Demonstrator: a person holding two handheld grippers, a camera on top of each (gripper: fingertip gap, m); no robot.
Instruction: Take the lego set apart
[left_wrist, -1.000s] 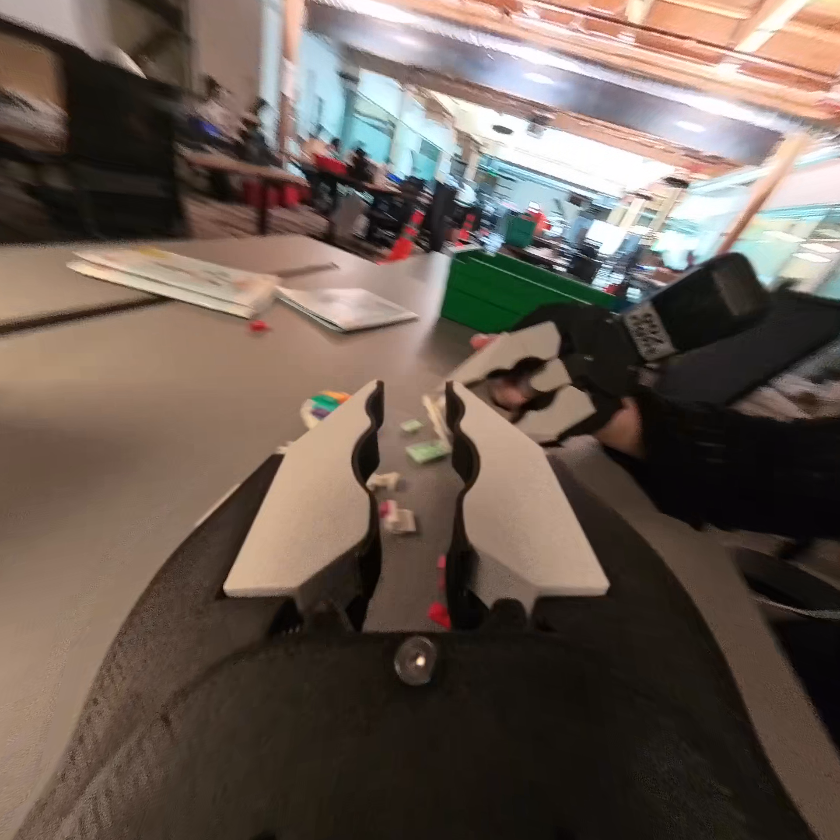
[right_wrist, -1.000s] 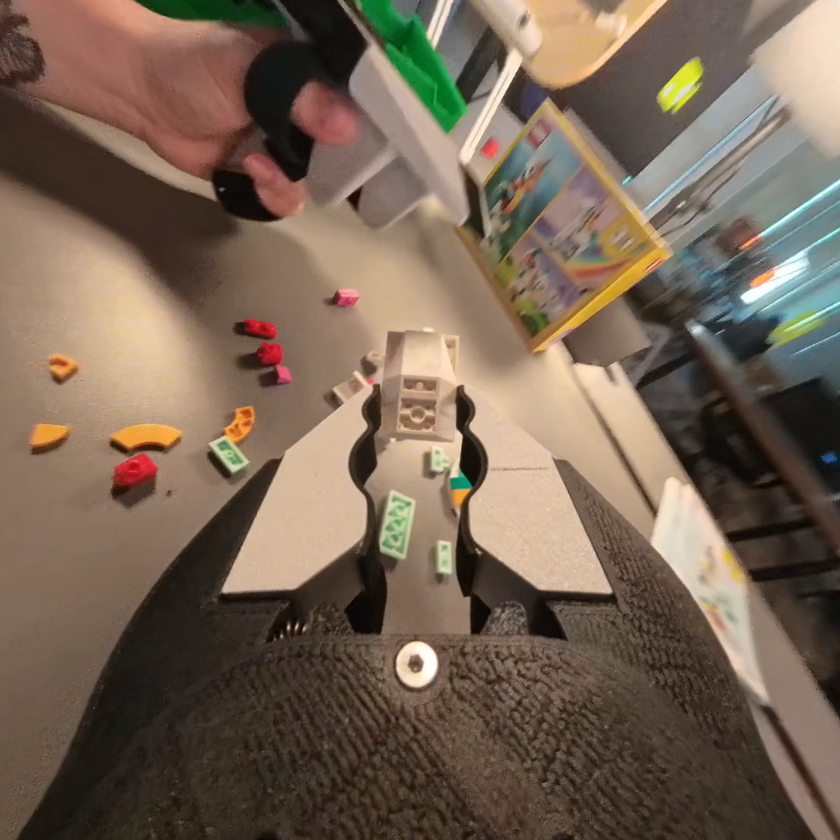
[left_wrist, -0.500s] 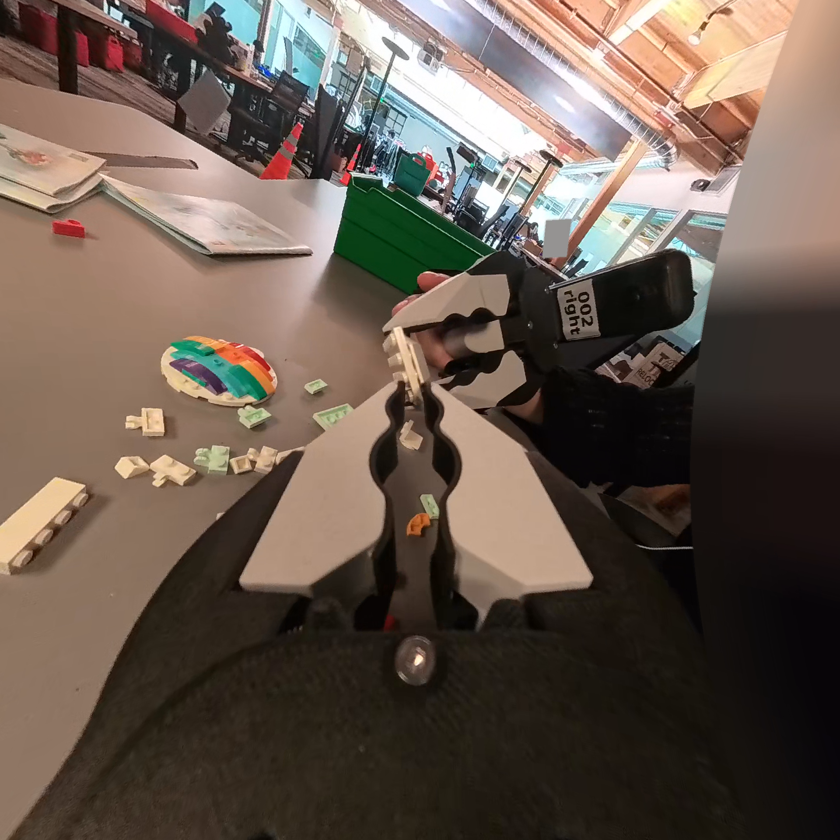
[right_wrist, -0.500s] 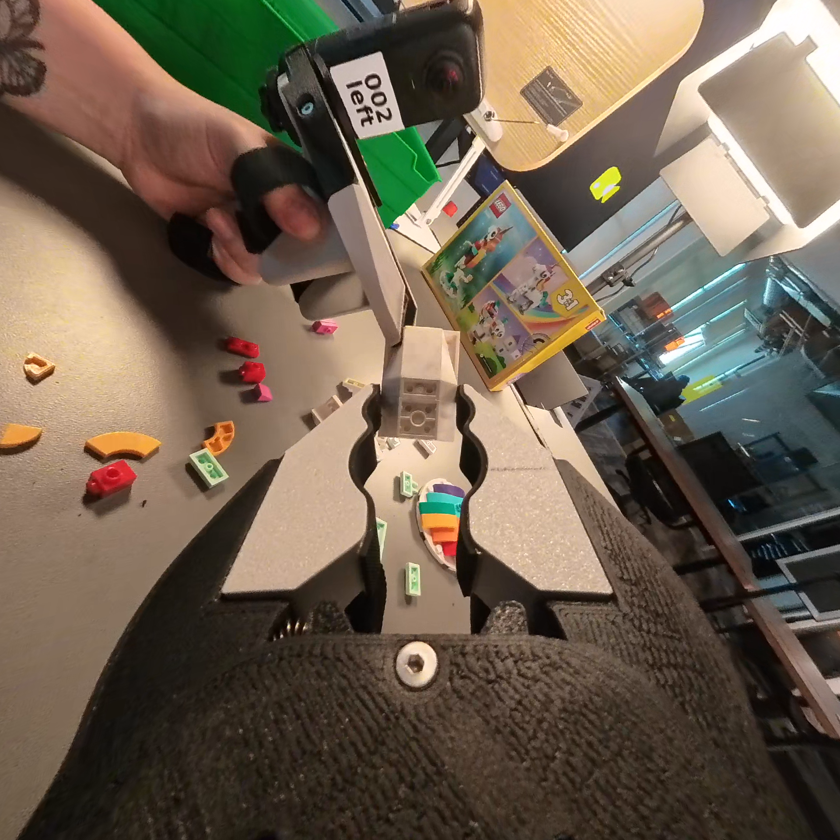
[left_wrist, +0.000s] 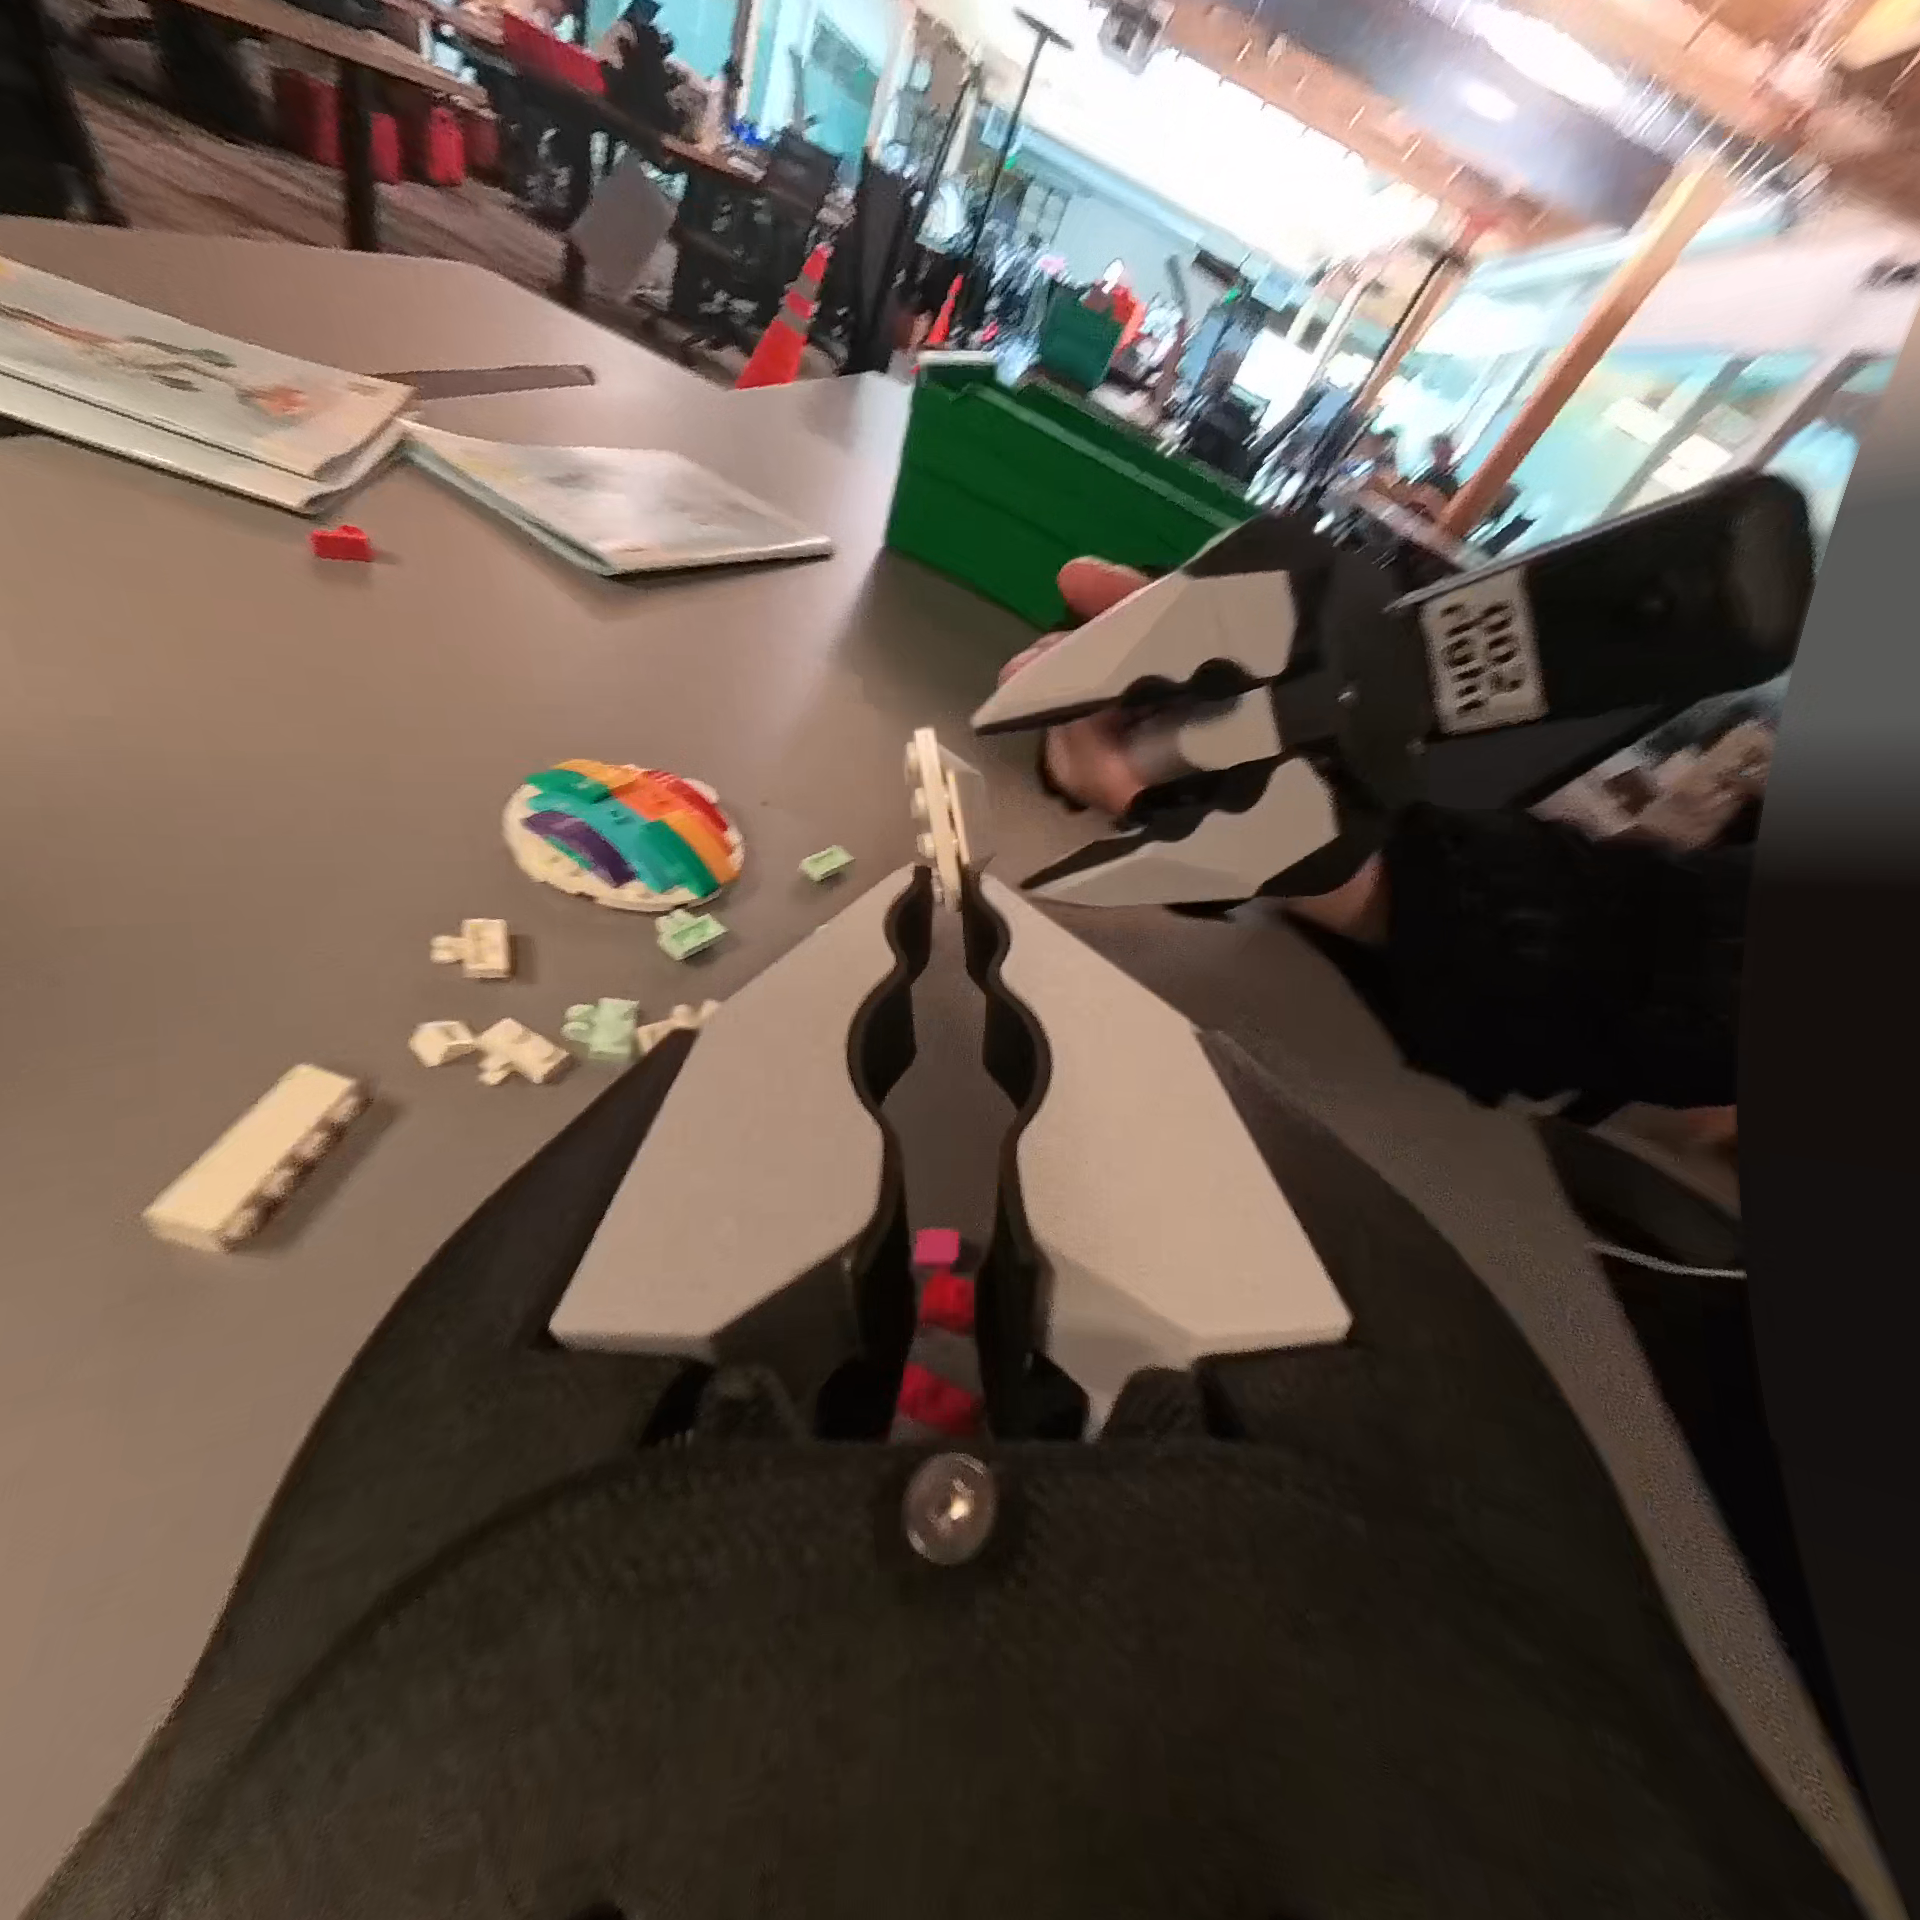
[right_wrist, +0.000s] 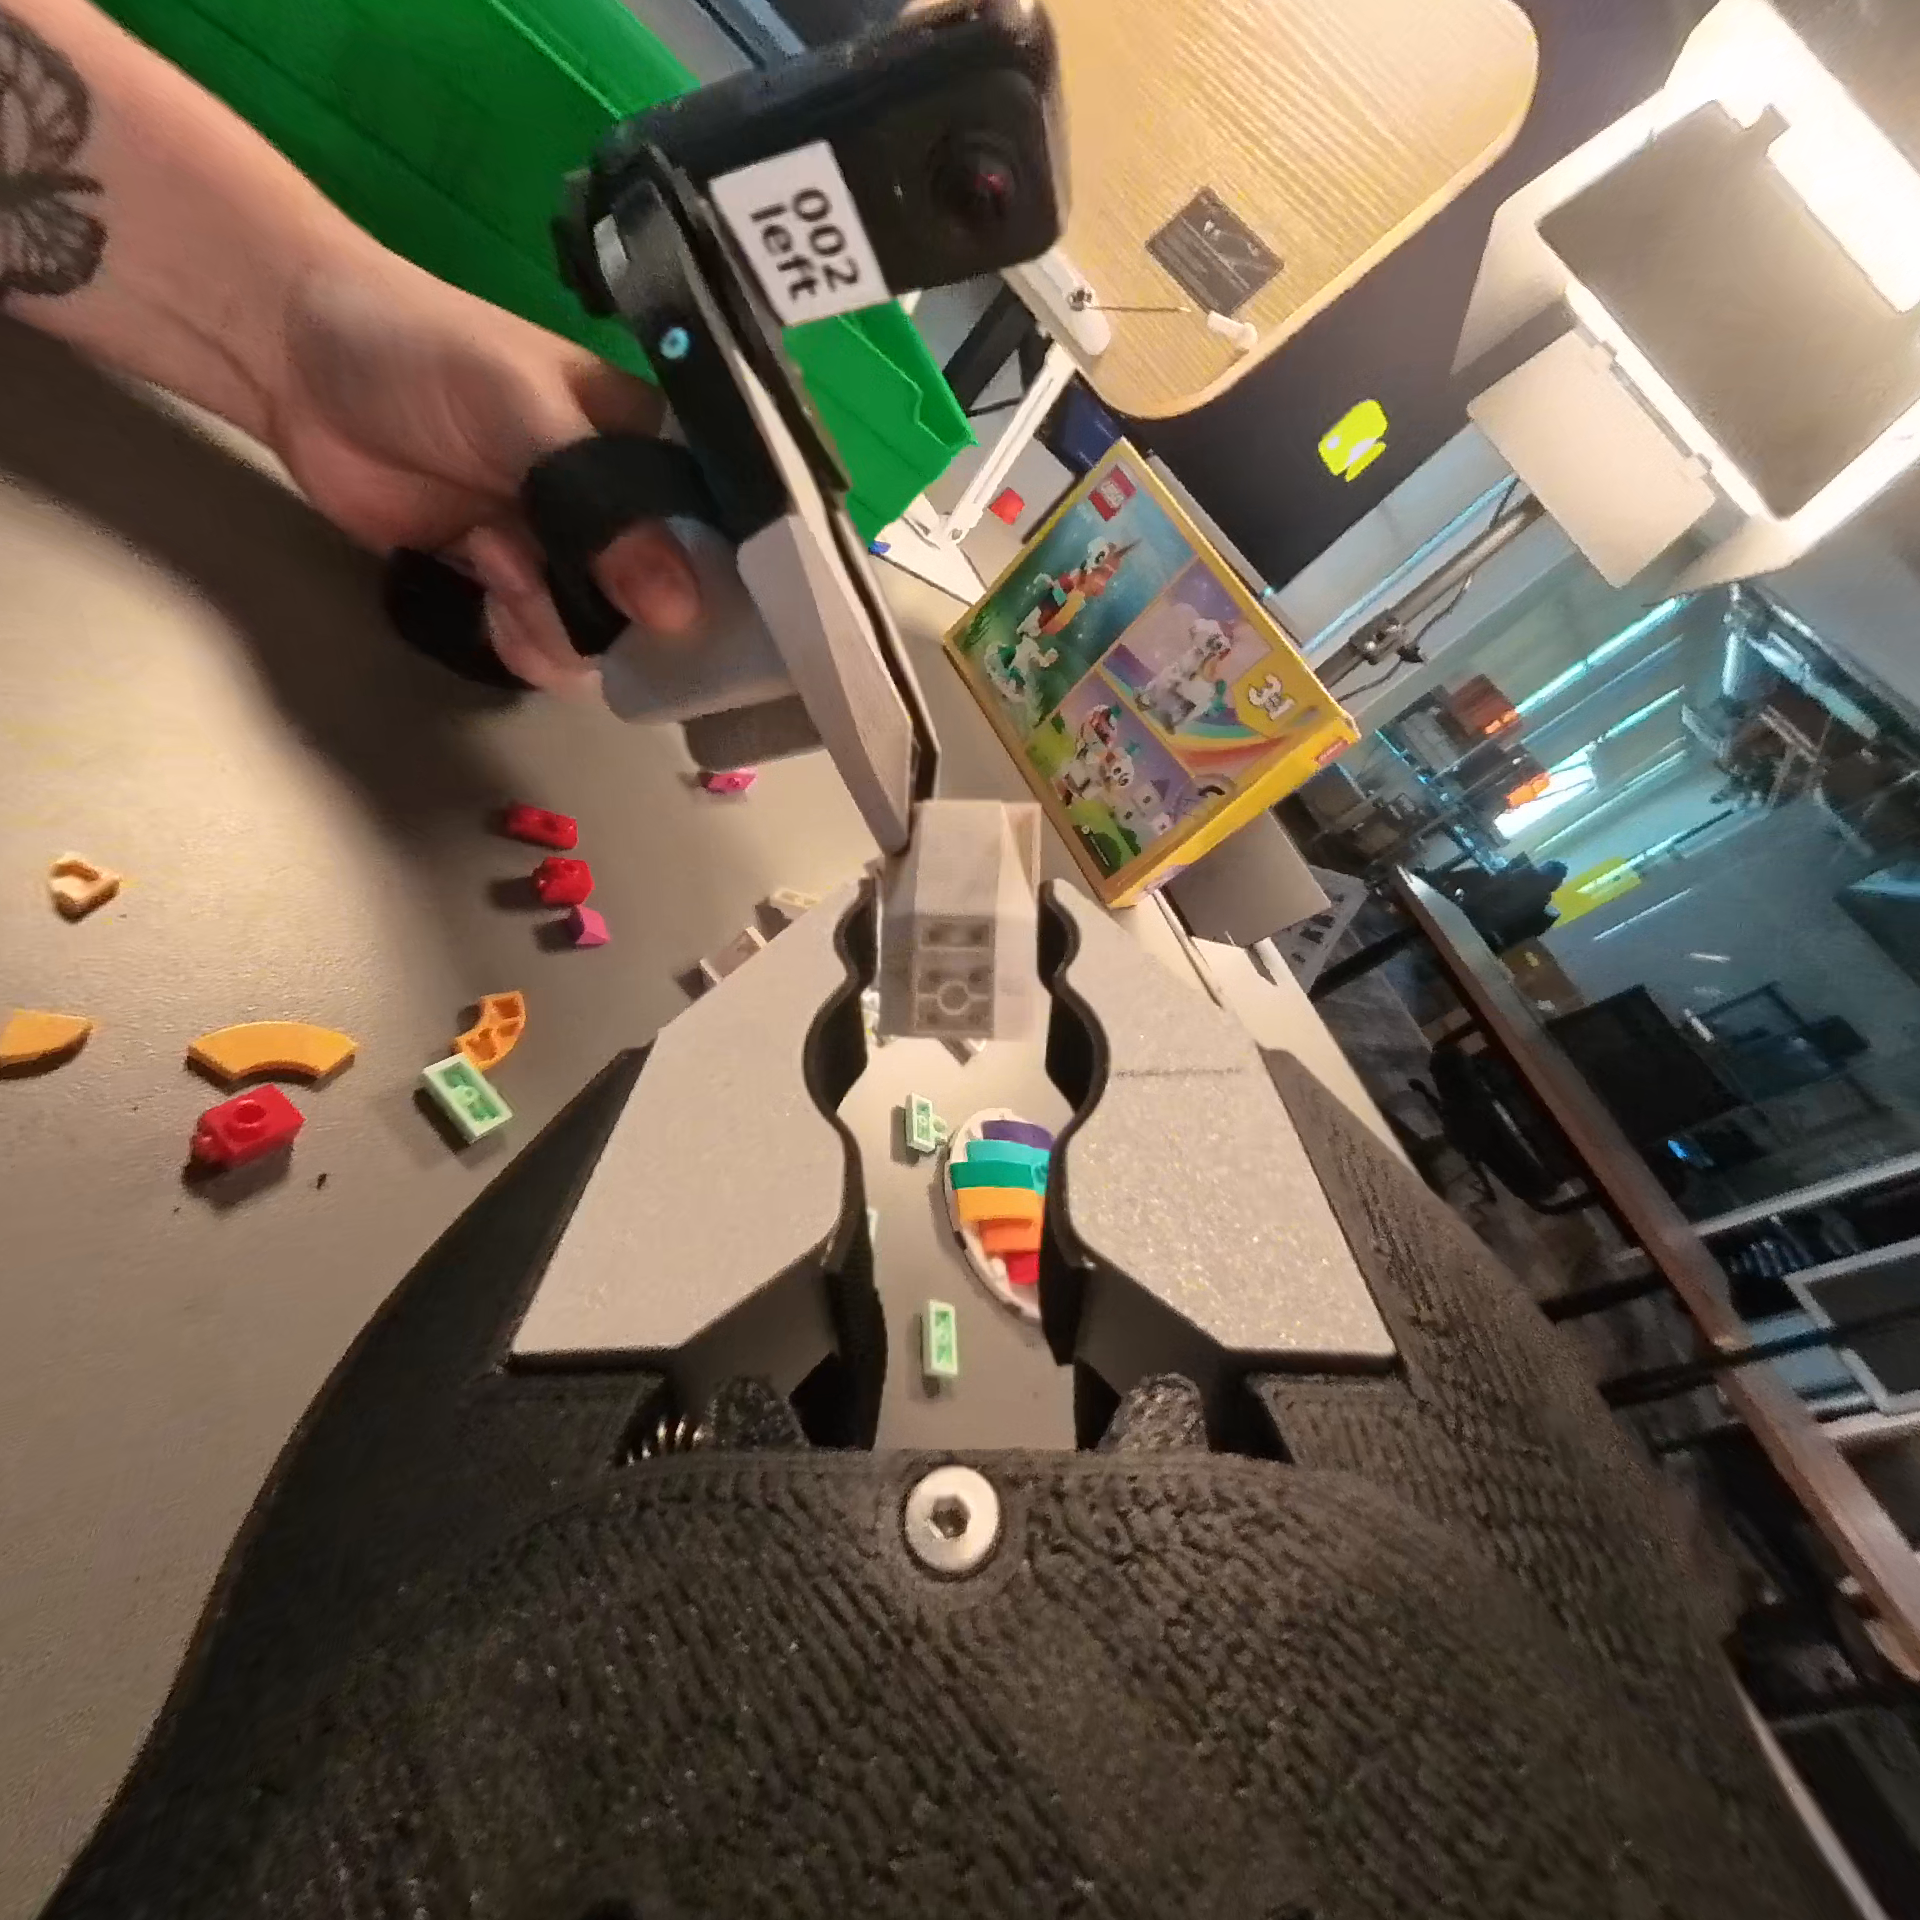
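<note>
A small white lego assembly (left_wrist: 940, 816) is held in the air between both grippers; it also shows in the right wrist view (right_wrist: 951, 935). My left gripper (left_wrist: 943, 894) is shut on its thin studded plate at the lower edge. My right gripper (right_wrist: 953, 914) is shut on the white sloped block part, and in the left wrist view (left_wrist: 1000, 802) its tips sit at the assembly's right side. In the right wrist view the left gripper (right_wrist: 909, 821) comes in from the upper left, its tip touching the assembly's top. A round rainbow lego plate (left_wrist: 623, 831) lies on the grey table (left_wrist: 208, 727).
Loose pieces lie about: a long white brick (left_wrist: 255, 1153), small white bits (left_wrist: 488, 1049), mint tiles (left_wrist: 686, 930), orange curves (right_wrist: 270, 1049), red bricks (right_wrist: 244, 1122). Booklets (left_wrist: 613, 509) and a green bin (left_wrist: 1039, 499) stand behind. The lego box (right_wrist: 1143, 675) stands at the far side. Left and right tips are no more than a few centimetres apart. The long white brick (left_wrist: 255, 1153) lies around 12 cm away from my left fingertips.
A second ago my left gripper was open and away from the assembly. It moved in and shut on the white plate while the right gripper kept its hold.
</note>
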